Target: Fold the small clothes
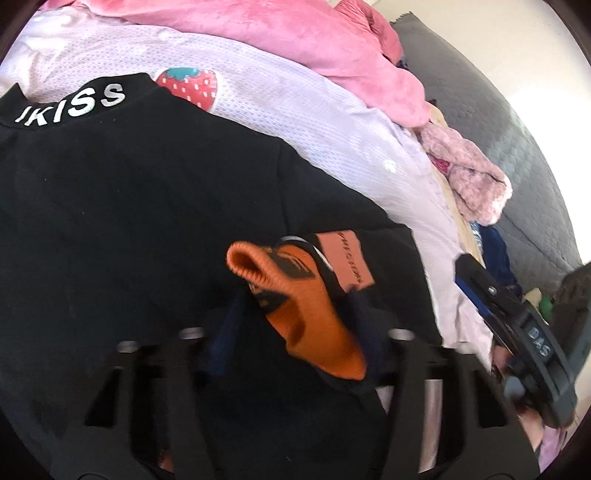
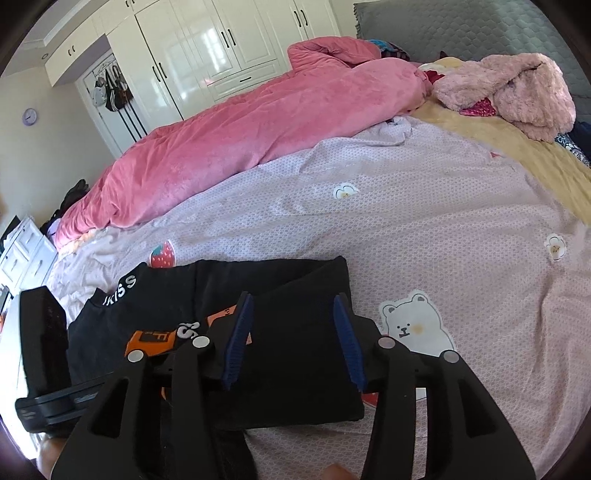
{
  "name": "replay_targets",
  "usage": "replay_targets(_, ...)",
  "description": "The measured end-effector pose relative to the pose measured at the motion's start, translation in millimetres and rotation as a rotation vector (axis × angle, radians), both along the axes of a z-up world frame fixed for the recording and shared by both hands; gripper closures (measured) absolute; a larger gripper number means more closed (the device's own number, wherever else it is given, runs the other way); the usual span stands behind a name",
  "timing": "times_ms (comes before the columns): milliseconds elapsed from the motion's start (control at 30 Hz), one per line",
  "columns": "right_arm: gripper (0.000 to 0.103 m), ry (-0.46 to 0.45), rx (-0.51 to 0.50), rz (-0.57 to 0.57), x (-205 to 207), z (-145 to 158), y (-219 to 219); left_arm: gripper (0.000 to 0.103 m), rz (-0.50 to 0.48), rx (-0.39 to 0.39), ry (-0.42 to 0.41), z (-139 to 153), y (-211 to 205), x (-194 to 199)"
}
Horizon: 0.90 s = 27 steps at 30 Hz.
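Note:
A black top (image 1: 129,203) with white collar lettering lies on the lilac bedsheet (image 1: 295,110). My left gripper (image 1: 295,328) is shut on an orange ribbed piece of fabric (image 1: 306,317) with black print that stands up from the top, beside a salmon label (image 1: 347,258). In the right wrist view the same black top (image 2: 166,295) lies partly folded. My right gripper (image 2: 294,343) hovers open over its folded right half, and nothing is pinched between the blue pads (image 2: 240,339). The right gripper's housing (image 1: 535,339) shows at the right edge of the left wrist view.
A pink quilt (image 2: 240,129) lies along the far side of the bed. A fluffy pink coat (image 2: 517,92) sits on a yellow blanket (image 2: 517,155) near the grey headboard (image 2: 461,26). White wardrobes (image 2: 203,48) stand behind. The left gripper's housing (image 2: 44,343) is at the left.

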State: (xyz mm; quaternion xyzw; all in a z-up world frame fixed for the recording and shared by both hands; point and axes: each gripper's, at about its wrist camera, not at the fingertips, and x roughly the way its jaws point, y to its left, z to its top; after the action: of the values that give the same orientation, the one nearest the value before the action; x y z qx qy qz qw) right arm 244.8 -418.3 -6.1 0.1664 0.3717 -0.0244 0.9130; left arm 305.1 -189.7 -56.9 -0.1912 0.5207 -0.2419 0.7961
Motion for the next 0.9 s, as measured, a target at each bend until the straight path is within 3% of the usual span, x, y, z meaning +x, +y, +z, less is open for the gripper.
replay_targets(67,0.058,-0.001,0.007,-0.008,-0.6,-0.1,-2.5,0.088,0.009,-0.011,0.000,0.8,4.7,1.0)
replay_targets(167,0.058,-0.003,0.013,-0.020,-0.7,0.7,-5.2,0.092,-0.006,-0.001,-0.043,12.9,10.3,-4.7)
replay_targets(300,0.056,-0.007,0.027,-0.032,-0.6,1.6,-7.4,0.093,0.010,0.014,-0.131,43.4,29.2,-11.1)
replay_targets(600,0.055,-0.017,0.036,-0.041,0.2,2.8,-3.4,0.093,0.107,0.027,-0.234,97.4,109.2,-23.8)
replay_targets(767,0.053,-0.019,0.006,0.009,3.9,3.5,16.9,0.093,0.178,0.064,-0.239,101.6,159.3,-33.6)
replay_targets(900,0.053,-0.024,-0.033,0.051,6.1,4.9,37.6,0.092,0.217,0.143,-0.243,98.1,181.2,-40.1)
